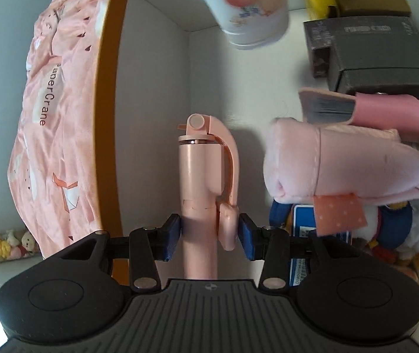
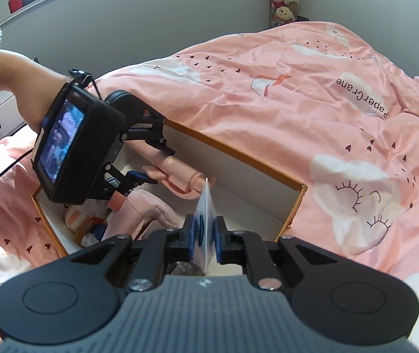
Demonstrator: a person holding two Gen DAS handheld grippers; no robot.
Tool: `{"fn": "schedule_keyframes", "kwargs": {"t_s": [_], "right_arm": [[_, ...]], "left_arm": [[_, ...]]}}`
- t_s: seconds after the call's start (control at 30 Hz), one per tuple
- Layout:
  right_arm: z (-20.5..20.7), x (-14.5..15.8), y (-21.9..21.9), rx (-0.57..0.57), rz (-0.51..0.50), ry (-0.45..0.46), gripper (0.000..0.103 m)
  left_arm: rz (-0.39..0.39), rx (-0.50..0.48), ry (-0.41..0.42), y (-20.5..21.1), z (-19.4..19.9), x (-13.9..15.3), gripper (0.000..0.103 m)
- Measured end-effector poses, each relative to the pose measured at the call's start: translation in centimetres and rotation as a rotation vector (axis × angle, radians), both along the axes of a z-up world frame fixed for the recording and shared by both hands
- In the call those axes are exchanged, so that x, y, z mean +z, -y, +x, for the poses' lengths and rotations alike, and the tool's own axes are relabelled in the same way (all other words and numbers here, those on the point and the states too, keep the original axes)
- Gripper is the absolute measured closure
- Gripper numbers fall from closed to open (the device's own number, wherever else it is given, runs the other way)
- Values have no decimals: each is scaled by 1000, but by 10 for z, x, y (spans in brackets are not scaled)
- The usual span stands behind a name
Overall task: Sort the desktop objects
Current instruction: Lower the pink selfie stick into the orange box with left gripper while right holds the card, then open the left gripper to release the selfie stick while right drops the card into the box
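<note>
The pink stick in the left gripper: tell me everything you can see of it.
The pink stick looks like smooth matte plastic: a round barrel with a metal ring near its tip, a round-capped hinge on top, and a curved arm folded down one side. The left gripper clamps its lower barrel between blue pads, holding it slanted down over the white floor of the orange-rimmed box.

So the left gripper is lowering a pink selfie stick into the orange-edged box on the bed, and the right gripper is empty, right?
Not quite: the right gripper is not empty. The right wrist view shows it shut on a thin white card. The left gripper does hold the pink selfie stick over the orange-edged box.
</note>
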State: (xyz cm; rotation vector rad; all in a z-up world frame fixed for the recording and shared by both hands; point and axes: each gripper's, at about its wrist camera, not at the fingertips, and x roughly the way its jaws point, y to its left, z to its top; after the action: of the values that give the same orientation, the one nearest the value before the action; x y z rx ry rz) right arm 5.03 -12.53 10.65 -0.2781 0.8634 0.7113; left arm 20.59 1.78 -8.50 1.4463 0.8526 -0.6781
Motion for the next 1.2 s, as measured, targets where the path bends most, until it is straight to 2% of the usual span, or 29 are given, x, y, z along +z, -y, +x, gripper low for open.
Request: {"fn": "schedule_keyframes", "kwargs": {"t_s": [0.3, 0.43, 0.6, 0.9, 1.07, 1.2], "right_arm": [[-2, -3, -5, 25, -50, 9, 89], [-1, -2, -4, 43, -86, 20, 89], [0, -1, -3, 128, -144, 34, 89], [1, -11, -17, 404, -347, 55, 89], [-4, -17, -27, 569, -402, 55, 89], [-6, -27, -35, 641, -489, 55, 89]], "left_arm": [[-17, 10, 48, -5, 1, -2, 52], [-47, 56, 43, -12, 0, 7, 45], [-83, 90, 35, -20, -6, 20, 42], [-244, 233, 107, -33, -20, 53, 42], [-385, 343, 103, -35, -31, 77, 42], [-453, 384, 129, -35, -49, 90, 43]]}}
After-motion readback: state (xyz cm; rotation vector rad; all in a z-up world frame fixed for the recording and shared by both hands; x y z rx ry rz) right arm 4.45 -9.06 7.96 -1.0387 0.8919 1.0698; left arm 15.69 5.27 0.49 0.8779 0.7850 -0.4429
